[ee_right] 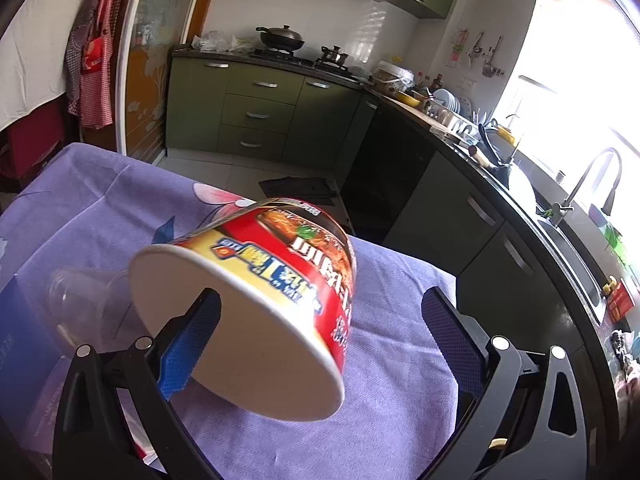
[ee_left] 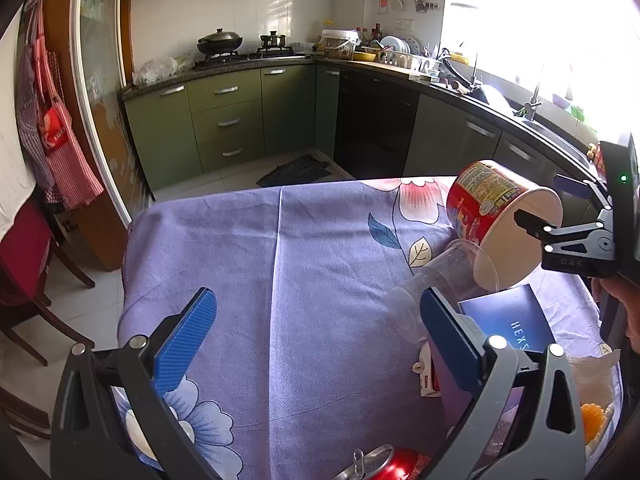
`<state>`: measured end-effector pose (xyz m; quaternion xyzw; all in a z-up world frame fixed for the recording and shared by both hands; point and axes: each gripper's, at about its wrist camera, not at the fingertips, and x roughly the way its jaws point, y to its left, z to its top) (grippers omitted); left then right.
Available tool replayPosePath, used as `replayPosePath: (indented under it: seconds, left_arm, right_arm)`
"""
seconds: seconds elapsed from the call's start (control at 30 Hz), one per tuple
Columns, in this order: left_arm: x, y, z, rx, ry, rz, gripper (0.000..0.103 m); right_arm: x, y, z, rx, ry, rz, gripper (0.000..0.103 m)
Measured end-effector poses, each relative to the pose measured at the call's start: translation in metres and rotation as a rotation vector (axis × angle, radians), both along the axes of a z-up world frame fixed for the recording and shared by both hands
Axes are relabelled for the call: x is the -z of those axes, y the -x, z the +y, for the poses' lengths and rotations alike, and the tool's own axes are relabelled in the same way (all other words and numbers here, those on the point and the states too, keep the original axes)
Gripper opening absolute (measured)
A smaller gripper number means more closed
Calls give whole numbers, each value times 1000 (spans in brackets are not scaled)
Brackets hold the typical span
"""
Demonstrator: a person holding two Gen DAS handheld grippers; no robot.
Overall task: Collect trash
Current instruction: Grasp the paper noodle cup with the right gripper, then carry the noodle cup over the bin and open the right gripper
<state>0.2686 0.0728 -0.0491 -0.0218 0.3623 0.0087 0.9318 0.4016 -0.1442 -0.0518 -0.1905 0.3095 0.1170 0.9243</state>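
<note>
The right gripper (ee_right: pixel 320 340) is tipping the noodle bowl (ee_right: pixel 256 300) on its side above the worktop (ee_right: pixel 100 200), its fingers (ee_right: pixel 192 336) spread wide with only the left one inside the mouth, so nothing is pinching the rim. The left gripper (ee_left: pixel 316 332) is hovering with fingers parted, empty. The bowl is likely to slip off and knock the clear plastic cup (ee_left: pixel 436 284) just beside it.
</note>
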Motion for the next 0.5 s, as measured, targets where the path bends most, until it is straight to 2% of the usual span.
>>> replayPosePath:
  seconds: [0.07, 0.17, 0.23, 0.27, 0.3, 0.33, 0.4, 0.5]
  left_arm:
    - [3, -3, 1, 3, 12, 8, 97]
    - [7, -5, 3, 7, 18, 18, 97]
    - [8, -5, 4, 8, 23, 19, 97]
    - [8, -5, 4, 6, 27, 19, 97]
    - [8, -5, 5, 5, 33, 18, 97]
    - [8, -5, 5, 7, 39, 17, 97]
    - [8, -4, 5, 11, 43, 15, 97]
    - [8, -4, 3, 18, 44, 12, 97]
  right_arm:
    - [2, -7, -1, 12, 0, -2, 90]
    - [3, -11, -4, 29, 2, -5, 72]
    - [3, -13, -5, 25, -9, 10, 51]
    - [4, -14, -7, 26, -9, 15, 45]
    - [3, -14, -8, 28, -11, 19, 25]
    - [4, -18, -10, 30, -22, 30, 15]
    - [2, -22, -15, 38, -31, 43, 9]
    - [-5, -28, -28, 29, -100, 112, 8]
